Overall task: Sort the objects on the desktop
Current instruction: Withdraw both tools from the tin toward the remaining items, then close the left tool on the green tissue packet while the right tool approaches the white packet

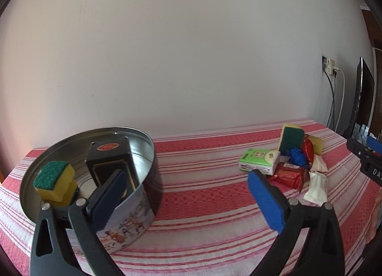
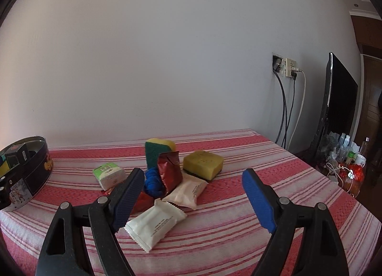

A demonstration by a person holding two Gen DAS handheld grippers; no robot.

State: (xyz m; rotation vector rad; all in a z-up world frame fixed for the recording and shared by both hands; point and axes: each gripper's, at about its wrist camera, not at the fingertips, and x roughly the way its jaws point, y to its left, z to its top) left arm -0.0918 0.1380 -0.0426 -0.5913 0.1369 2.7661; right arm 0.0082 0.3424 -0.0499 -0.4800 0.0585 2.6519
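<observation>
two grippers, both with fingers spread wide and nothing between them. left gripper (image 1: 188,194) hangs over the striped bench (image 1: 203,204), its left finger at the rim of a round tin (image 1: 143,194) holding a black box (image 1: 112,163) and a yellow-green sponge (image 1: 53,178). right gripper (image 2: 193,194) faces the pile mid-bench: white packets (image 2: 155,225), red packet (image 2: 169,171), blue bundle (image 2: 152,181), upright sponge (image 2: 155,153), flat yellow sponge (image 2: 203,165), green tissue pack (image 2: 109,174).
</observation>
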